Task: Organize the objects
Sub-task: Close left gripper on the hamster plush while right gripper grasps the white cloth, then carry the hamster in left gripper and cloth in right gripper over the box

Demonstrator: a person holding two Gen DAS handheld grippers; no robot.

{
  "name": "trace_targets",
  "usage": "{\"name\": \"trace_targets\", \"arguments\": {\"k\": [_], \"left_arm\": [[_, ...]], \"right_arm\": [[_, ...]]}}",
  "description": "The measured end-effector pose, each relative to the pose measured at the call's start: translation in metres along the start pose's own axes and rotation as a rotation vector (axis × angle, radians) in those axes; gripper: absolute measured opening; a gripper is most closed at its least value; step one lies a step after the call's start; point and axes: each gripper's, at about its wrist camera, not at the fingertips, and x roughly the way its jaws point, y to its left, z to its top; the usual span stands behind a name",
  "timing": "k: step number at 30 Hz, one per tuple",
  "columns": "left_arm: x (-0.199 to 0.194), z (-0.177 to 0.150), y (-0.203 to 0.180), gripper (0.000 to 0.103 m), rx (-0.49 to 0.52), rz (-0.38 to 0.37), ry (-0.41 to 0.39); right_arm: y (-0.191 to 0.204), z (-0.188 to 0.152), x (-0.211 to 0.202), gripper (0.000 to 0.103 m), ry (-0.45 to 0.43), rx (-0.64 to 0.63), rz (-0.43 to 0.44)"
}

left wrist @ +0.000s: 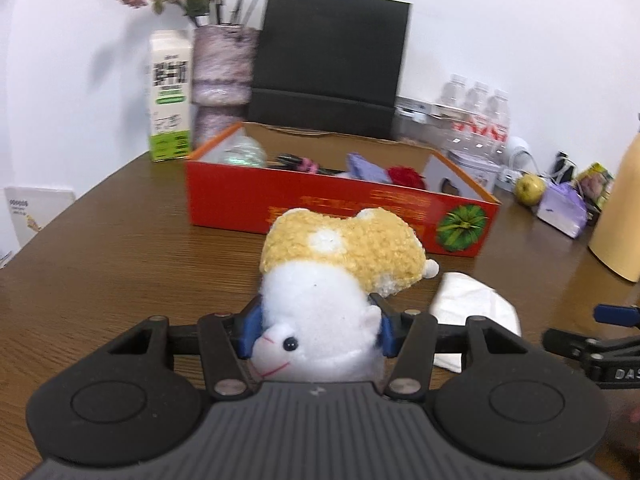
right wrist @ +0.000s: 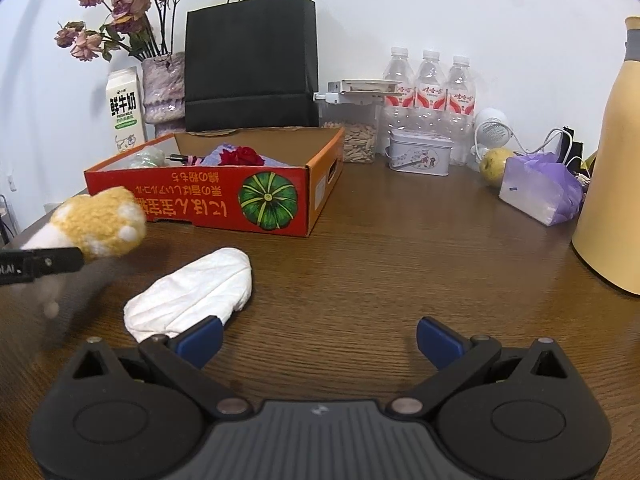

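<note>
two grippers, one plush toy clamped

our left gripper pinches the plush toy between its blue pads, lifted above the wooden table near the red box. our right gripper hangs spread apart, holding nothing, just beside the white cloth.

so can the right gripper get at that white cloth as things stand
Probably yes: the right gripper is open and empty, and the white cloth lies on bare table just ahead of its left finger, nothing between.
</note>
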Motion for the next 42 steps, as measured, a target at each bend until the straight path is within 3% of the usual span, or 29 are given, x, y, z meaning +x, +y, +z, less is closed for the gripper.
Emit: {"name": "trace_targets", "arguments": {"k": [19,36,40,42], "left_arm": [[0.002,0.008,0.071,0.055,-0.046,0.038,0.030],[0.006,0.004,0.070,0.057,-0.048,0.045,0.059],[0.009,0.002,0.069,0.068,-0.038,0.051,0.080],[0.011,0.002,0.068,0.082,-0.031,0.055,0.091]], "right_arm": [[0.064,0.017,0.031,0.103,0.046,-0.026,0.093],[0.095,0.027,0.057,0.103,0.118,-0.042,0.054],[0.095,0.027,0.057,0.103,0.118,-0.042,0.056],[0.094,0.026,0.055,0.102,0.116,-0.041,0.062]]}}
